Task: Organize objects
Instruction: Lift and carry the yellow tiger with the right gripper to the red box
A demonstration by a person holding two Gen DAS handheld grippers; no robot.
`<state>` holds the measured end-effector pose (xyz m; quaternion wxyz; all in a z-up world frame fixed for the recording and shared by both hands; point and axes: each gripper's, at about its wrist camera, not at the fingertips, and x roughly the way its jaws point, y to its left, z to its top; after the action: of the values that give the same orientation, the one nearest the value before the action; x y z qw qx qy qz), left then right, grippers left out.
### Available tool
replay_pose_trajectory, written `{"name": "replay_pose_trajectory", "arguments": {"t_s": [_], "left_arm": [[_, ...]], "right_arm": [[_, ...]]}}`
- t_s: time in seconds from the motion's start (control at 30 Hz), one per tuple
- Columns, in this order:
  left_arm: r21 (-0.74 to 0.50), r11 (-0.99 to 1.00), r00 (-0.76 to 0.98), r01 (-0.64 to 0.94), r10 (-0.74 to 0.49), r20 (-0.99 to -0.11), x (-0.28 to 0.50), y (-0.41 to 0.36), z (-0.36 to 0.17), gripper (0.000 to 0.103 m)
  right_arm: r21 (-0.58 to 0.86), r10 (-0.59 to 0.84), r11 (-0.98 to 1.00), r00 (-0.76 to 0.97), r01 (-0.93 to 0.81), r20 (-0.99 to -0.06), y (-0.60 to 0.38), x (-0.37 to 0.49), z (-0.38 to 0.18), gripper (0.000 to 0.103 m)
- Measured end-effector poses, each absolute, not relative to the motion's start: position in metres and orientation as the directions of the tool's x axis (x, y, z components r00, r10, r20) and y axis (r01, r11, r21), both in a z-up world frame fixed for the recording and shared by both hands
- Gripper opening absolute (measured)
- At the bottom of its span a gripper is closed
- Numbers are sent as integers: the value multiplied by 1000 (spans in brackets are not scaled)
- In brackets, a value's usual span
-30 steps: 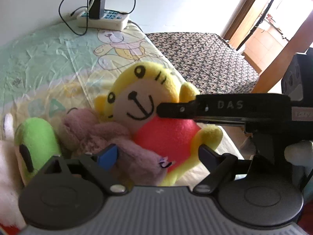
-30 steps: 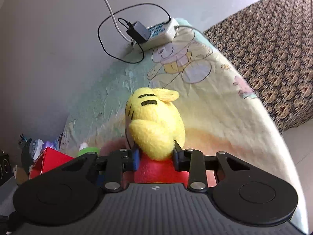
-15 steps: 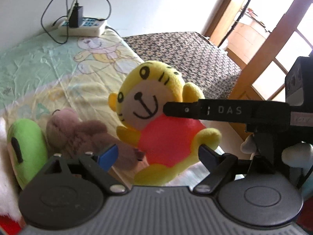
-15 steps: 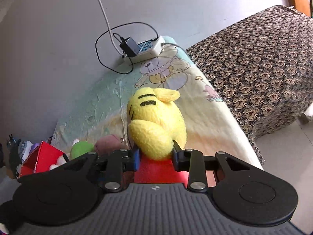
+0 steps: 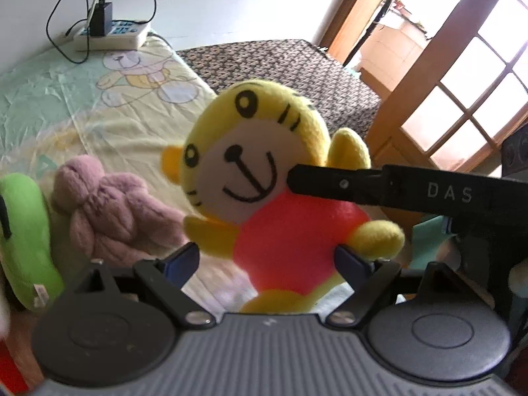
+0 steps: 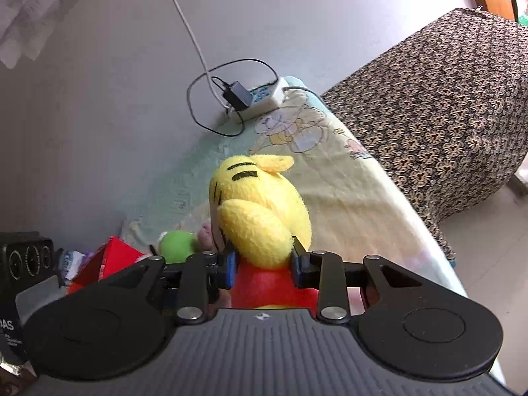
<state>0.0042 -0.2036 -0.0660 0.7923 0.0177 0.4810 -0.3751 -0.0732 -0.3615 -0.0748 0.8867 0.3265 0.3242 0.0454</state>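
The right gripper point(image 6: 263, 265) clamps the yellow plush toy point(image 6: 260, 211) between its fingers. The left gripper point(image 5: 269, 260) stands wide apart, the toy just ahead.

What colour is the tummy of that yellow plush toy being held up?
Bright red-orange; the yellow plush toy shows its tummy best in the left wrist view.

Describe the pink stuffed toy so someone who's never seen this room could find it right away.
Start at the bed with the pastel cartoon-bear sheet. Near its close end soft toys lie in a row; the pink plush sits between the green plush and the yellow tiger held up by the right gripper. It alone is dusty mauve, lumpy and faceless from here.
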Motion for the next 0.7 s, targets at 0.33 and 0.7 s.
{"name": "replay_pose_trajectory", "arguments": {"t_s": [0.33, 0.7], "left_arm": [[-379, 715, 310, 587, -631, -711, -22, -175, -41, 77], [-394, 773, 470, 496, -621, -627, -45, -102, -9, 74]], "right_arm": [[663, 393, 749, 804, 2, -447, -341, -84, -58, 32], [688, 551, 698, 762, -198, -340, -282, -67, -33, 32]]}}
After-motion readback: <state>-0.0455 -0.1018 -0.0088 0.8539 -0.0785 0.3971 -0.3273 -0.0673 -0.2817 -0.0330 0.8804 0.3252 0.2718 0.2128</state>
